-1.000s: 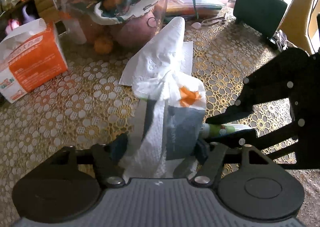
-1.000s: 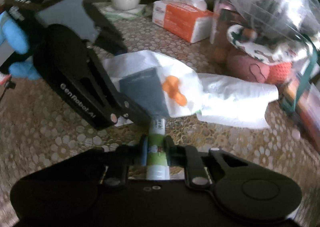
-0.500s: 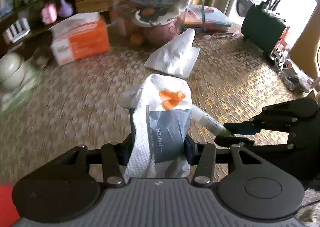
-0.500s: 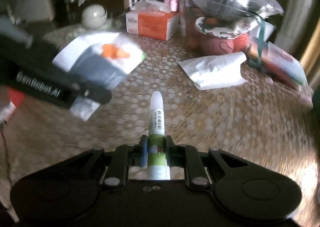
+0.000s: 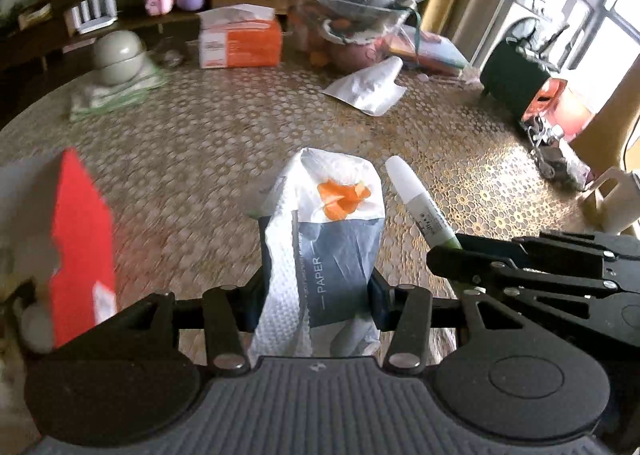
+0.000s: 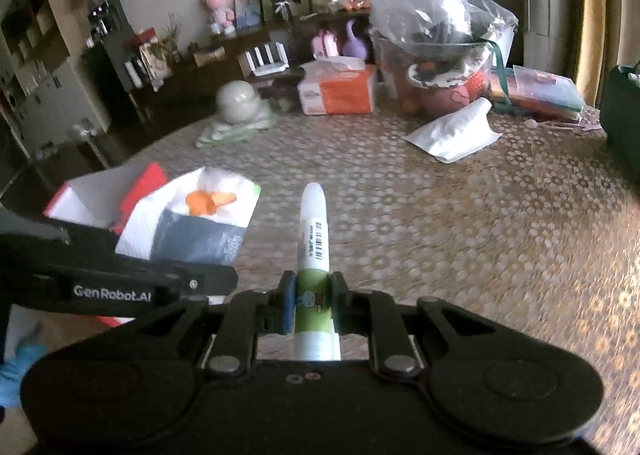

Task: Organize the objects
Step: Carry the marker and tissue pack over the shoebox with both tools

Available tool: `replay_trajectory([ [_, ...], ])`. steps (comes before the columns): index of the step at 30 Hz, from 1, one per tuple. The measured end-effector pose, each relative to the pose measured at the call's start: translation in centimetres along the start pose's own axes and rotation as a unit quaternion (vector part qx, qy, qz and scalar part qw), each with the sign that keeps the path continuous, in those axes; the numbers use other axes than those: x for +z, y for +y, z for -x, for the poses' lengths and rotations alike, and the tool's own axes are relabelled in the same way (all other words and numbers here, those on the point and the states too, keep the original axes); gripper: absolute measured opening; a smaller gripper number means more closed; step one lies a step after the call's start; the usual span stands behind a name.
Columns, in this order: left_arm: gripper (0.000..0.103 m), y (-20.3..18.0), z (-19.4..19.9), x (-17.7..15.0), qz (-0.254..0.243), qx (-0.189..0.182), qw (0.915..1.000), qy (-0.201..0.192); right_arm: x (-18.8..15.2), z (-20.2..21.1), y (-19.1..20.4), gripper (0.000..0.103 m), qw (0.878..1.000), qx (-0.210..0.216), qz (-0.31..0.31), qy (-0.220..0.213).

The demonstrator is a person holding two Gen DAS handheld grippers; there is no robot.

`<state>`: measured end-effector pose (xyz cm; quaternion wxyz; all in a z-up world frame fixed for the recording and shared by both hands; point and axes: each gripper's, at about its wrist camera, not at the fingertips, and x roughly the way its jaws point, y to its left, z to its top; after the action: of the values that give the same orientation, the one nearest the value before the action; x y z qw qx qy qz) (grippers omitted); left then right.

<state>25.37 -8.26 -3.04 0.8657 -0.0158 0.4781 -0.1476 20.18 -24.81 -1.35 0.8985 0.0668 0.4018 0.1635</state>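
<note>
- Left gripper (image 5: 318,291) is clenched on the soft white-and-grey tissue pack (image 5: 328,239), above the red open box (image 5: 82,247); light, squashy.
- Right gripper (image 6: 312,305) grasps the stiff green-white glue stick (image 6: 315,255) mid-barrel, right of that box.

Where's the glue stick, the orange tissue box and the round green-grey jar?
glue stick (image 6: 315,239), right wrist view, on its white barcode label.
orange tissue box (image 6: 340,93), right wrist view, on its orange front.
round jar (image 5: 119,57), left wrist view, on its body.
</note>
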Motion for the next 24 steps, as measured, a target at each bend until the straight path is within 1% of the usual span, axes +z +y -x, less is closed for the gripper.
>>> replay_trajectory([
  [4, 0.048, 1.7, 3.1, -2.1, 0.024, 0.012, 0.9996, -0.01, -0.9, 1.4, 3.0, 0.017, 1.0, 0.013, -0.002, -0.004],
  [8, 0.048, 3.5, 5.4, -3.9, 0.046, 0.013, 0.9987, -0.016, -1.4, 2.0, 6.1, 0.017, 1.0, 0.027, 0.0, -0.01],
  [10, 0.048, 4.6, 6.4, -4.7, 0.06, 0.017, 0.9979, -0.02, -1.7, 1.9, 7.6, 0.017, 0.999, 0.035, -0.002, -0.01],
  [13, 0.048, 6.3, 7.8, -5.8, 0.078, 0.036, 0.996, -0.025, -2.0, 1.3, 9.7, 0.017, 0.998, 0.057, -0.011, -0.007],
  [16, 0.048, 8.5, 9.1, -6.7, 0.1, 0.037, 0.9939, -0.028, -1.8, 0.7, 11.5, 0.017, 0.998, 0.07, -0.009, -0.006],
  [24, 0.048, 14.0, 12.0, -7.7, 0.124, 0.069, 0.9888, -0.045, -0.4, -0.6, 15.7, 0.017, 0.996, 0.091, 0.007, -0.012],
])
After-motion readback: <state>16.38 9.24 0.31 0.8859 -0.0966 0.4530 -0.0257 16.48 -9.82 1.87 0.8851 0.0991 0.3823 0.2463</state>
